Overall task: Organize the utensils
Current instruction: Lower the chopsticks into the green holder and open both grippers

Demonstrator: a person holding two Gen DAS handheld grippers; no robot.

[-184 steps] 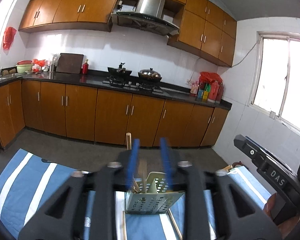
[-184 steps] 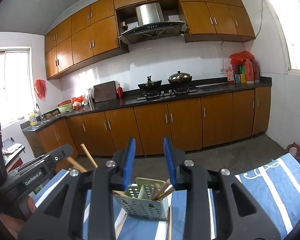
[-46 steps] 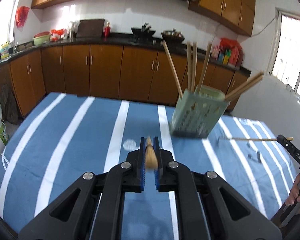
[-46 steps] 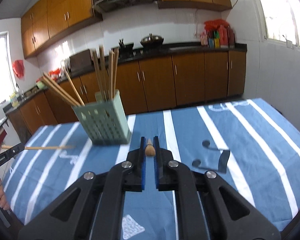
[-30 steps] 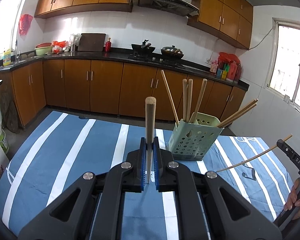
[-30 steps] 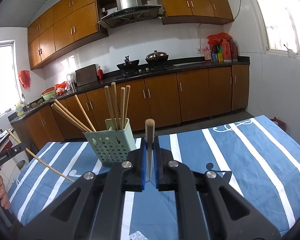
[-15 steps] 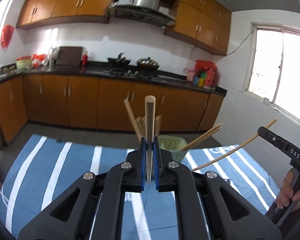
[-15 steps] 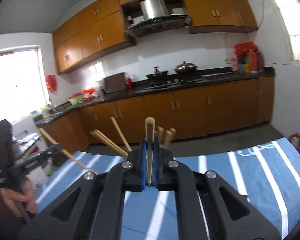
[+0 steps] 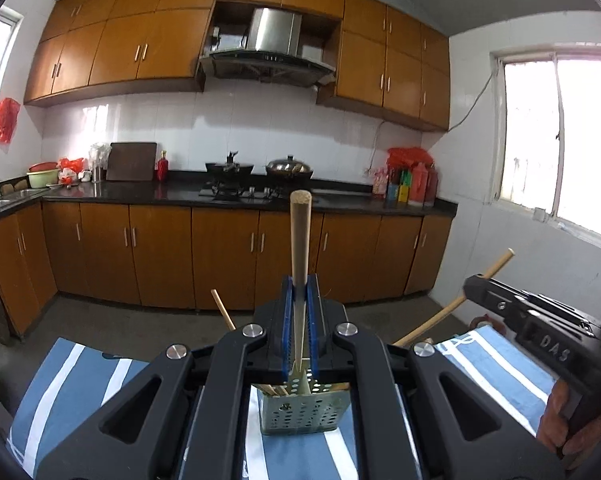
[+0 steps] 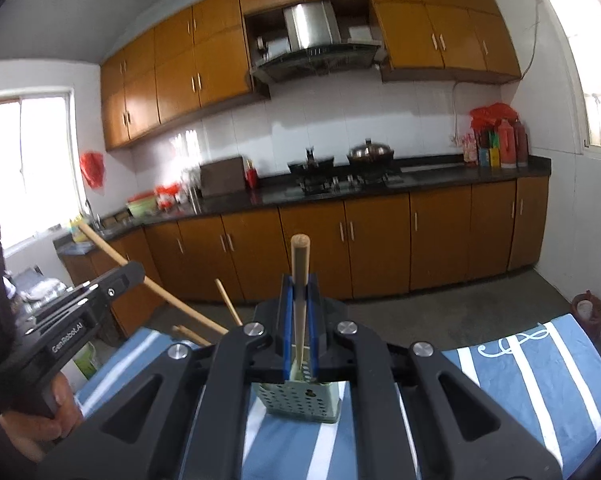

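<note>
A pale green perforated utensil holder [image 9: 302, 412] stands on the blue striped cloth, right below both grippers; it also shows in the right wrist view [image 10: 300, 400]. Several wooden chopsticks lean in it. My left gripper [image 9: 299, 320] is shut on a wooden chopstick [image 9: 299, 248] that stands upright, its lower tip over the holder's mouth. My right gripper [image 10: 299, 320] is shut on another wooden chopstick [image 10: 299, 280], also upright above the holder. The right gripper's body [image 9: 540, 332] shows at the right of the left wrist view, and the left gripper's body [image 10: 72, 320] at the left of the right wrist view.
The table wears a blue cloth with white stripes [image 9: 80, 380], also seen in the right wrist view [image 10: 540, 372]. Behind it stand brown kitchen cabinets [image 9: 220, 256], a dark counter with a stove and pots [image 9: 256, 188], and a window [image 9: 556, 140] on the right wall.
Both grippers have risen and come in over the holder, each keeping its chopstick upright. The holder now sits directly below the fingers and most of the table has left the view.
</note>
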